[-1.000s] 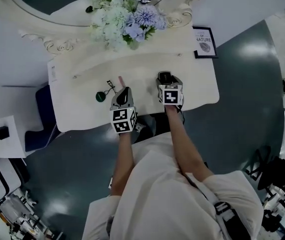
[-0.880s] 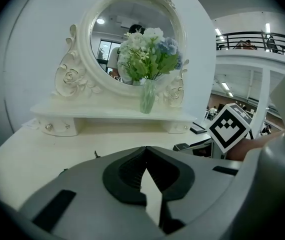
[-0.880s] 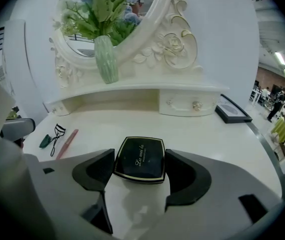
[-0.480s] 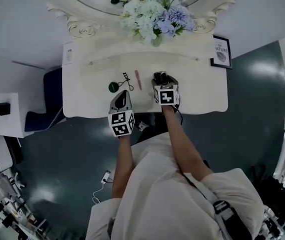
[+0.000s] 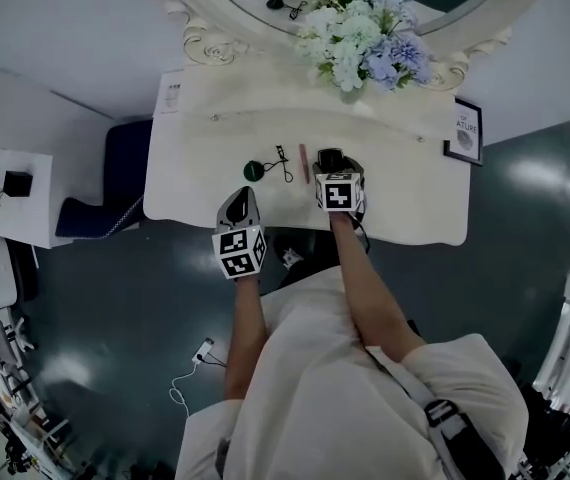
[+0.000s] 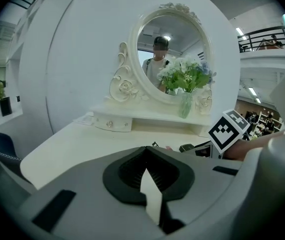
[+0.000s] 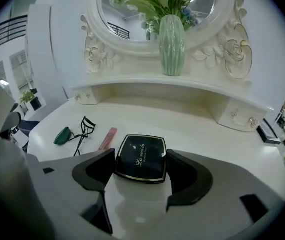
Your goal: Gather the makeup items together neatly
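**Two grippers at the vanity: right has the compact, left is empty**

Head view: white dressing table [image 5: 415, 193] with a bouquet of white and lilac flowers [image 5: 363, 36] at its back. Right gripper [image 5: 332, 165] sits over the tabletop with the black square gold-edged compact [image 5: 329, 155] at its tip. Just left of it lies a pink stick [image 5: 304, 163], then a black eyelash curler with green handle [image 5: 279, 163]. All three are close together. Left gripper [image 5: 244, 196] is at the table's front edge, apart from the items.

Left gripper view: left gripper [image 6: 145, 151] has its jaws closed together, gripping nothing. The oval white-framed mirror [image 6: 132, 49] is ahead.

Right gripper view: right gripper [image 7: 141, 160] has its jaws clamped on both sides of the compact [image 7: 141, 154]. The stick [image 7: 108, 138] and curler [image 7: 85, 128] lie to the left on the table, and a green ribbed vase [image 7: 173, 39] stands behind.
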`<act>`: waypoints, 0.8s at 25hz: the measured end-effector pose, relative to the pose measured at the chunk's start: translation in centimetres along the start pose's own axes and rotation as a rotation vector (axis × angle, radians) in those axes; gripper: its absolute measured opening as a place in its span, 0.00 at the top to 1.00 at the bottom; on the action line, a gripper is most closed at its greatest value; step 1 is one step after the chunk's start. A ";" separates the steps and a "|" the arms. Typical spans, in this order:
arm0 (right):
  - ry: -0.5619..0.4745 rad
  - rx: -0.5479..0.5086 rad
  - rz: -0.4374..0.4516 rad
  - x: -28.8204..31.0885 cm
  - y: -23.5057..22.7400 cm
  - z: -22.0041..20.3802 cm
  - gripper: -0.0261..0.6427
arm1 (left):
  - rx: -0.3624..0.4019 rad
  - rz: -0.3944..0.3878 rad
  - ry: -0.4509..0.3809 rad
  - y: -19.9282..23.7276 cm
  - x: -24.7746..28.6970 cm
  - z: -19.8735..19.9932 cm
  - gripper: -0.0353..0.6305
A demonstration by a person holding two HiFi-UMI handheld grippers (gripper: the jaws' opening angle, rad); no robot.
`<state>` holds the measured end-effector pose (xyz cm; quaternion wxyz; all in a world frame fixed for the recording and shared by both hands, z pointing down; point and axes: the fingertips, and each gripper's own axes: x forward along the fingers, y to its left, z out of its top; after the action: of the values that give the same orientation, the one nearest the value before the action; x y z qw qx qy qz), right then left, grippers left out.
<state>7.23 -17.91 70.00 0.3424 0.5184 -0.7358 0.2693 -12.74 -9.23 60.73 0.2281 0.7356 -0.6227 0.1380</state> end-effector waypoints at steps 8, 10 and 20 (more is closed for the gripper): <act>-0.024 0.024 0.014 -1.2 0.5 0.2 0.49 | -0.016 -0.024 -0.033 0.1 -0.7 0.5 0.92; -0.036 0.019 0.016 -2.2 0.6 0.2 0.49 | -0.015 -0.039 -0.038 -0.4 -1.0 0.4 0.92; -0.076 -0.039 0.099 -6.3 2.1 -0.9 0.49 | -0.008 -0.109 -0.049 -3.6 -1.0 -0.2 0.93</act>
<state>6.94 -12.91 65.53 0.3106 0.4845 -0.7780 0.2518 -9.36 -7.80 59.79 0.2230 0.7706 -0.5878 0.1048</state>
